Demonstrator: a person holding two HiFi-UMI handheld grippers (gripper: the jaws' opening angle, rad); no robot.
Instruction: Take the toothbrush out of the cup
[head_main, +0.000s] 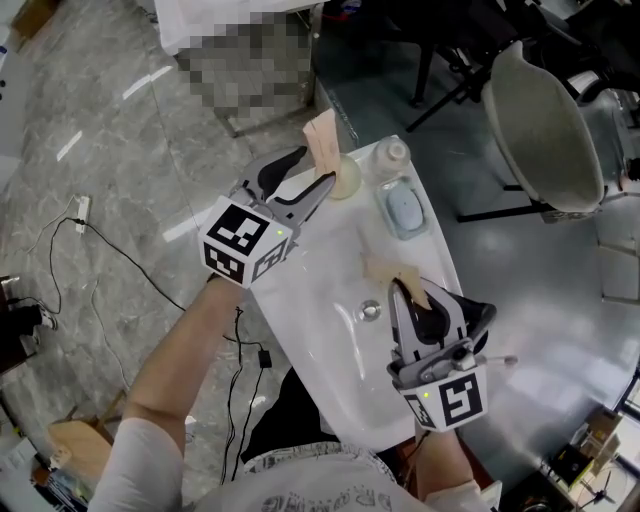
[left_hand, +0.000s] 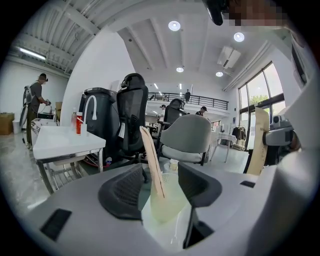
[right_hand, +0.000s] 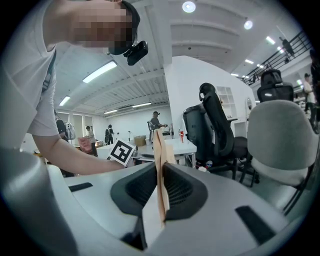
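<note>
A translucent cup stands on the far corner of the white sink, with a flat tan toothbrush upright in it. My left gripper is open, and the cup sits right at its spread fingertips. In the left gripper view the cup and its toothbrush fill the gap between the jaws of the left gripper. My right gripper hovers over the basin, shut on a second tan toothbrush. The right gripper view shows that toothbrush edge-on, pinched in the right gripper.
A soap dish and a small white bottle sit on the sink's far edge beside the cup. The drain lies in the basin. A grey chair stands beyond the sink. Cables trail on the floor at the left.
</note>
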